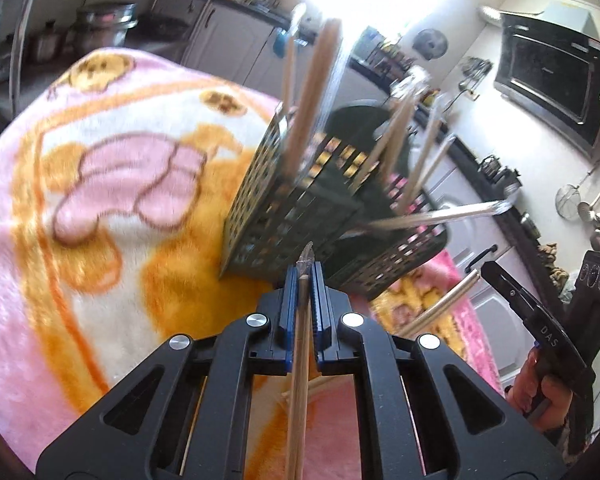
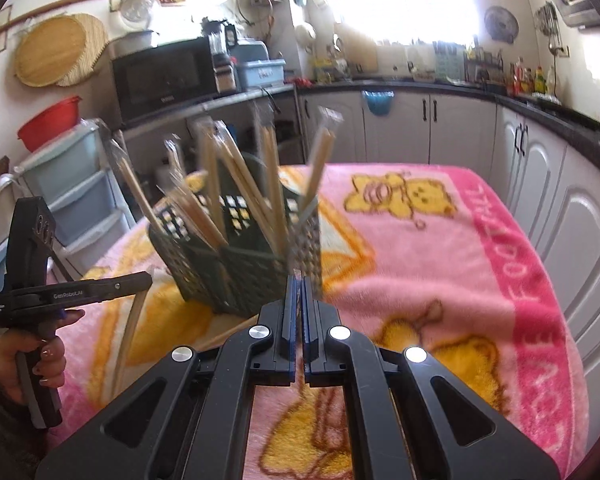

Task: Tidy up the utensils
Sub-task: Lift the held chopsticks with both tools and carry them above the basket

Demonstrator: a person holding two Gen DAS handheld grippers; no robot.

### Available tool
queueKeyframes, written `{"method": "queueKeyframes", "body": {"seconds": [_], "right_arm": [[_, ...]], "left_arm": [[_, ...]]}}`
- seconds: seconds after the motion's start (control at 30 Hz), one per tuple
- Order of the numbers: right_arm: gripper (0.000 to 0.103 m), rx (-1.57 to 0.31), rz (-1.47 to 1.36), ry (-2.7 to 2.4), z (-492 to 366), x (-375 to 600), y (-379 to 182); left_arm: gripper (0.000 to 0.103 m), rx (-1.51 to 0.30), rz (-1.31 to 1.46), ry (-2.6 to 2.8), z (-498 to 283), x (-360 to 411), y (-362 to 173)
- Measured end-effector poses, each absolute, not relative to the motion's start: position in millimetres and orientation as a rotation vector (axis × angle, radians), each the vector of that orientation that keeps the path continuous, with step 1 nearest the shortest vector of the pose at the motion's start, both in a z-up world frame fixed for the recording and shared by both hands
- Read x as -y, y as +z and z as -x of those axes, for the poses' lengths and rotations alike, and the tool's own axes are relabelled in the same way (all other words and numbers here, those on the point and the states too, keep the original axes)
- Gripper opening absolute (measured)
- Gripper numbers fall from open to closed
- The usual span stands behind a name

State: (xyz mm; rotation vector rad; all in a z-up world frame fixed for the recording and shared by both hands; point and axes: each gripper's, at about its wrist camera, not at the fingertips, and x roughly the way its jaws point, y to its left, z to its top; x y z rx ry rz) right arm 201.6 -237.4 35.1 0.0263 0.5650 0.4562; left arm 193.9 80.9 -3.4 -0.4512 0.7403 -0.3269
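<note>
As the left gripper point(image 1: 305, 276) sits low centre of the left wrist view, its jaws are closed on a wrapped pair of chopsticks point(image 1: 300, 380) that runs down between the pads to the bottom edge.

Item: wrapped chopsticks. Thin, pale wood in clear film; probably very light and stiff, the film likely slippery, so a grip near the middle of the length should keep it from pivoting.

Right gripper point(image 2: 299, 280), low centre of the right wrist view: jaws closed, with only a sliver of clear film showing at the tips. Seen at lower right of the left wrist view, it carries another wrapped pair point(image 1: 444, 304).

Holder: dark lattice utensil basket point(image 2: 240, 276), mid-left of the right wrist view, standing on the pink blanket point(image 2: 440, 260). More wrapped pairs point(image 2: 236, 184) stand in it, splayed, some leaning outward. Likely light enough to tip if nudged.
</note>
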Motion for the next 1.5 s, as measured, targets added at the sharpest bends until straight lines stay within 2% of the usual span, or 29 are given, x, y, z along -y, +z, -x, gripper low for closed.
{"method": "queueKeyframes", "body": {"seconds": [0.63,1.5], "right_arm": [[0.002,-0.363,0.031,0.497,-165.5,231.2,107.5],[0.002,-0.152,0.045,0.493,-160.8,234.5,180.9]], "left_arm": [[0.003,-0.517,0.387,-0.425,-184.5,-40.4,93.3],[0.003,-0.234,0.368,-0.319,-215.9,-48.0,188.5]]}}
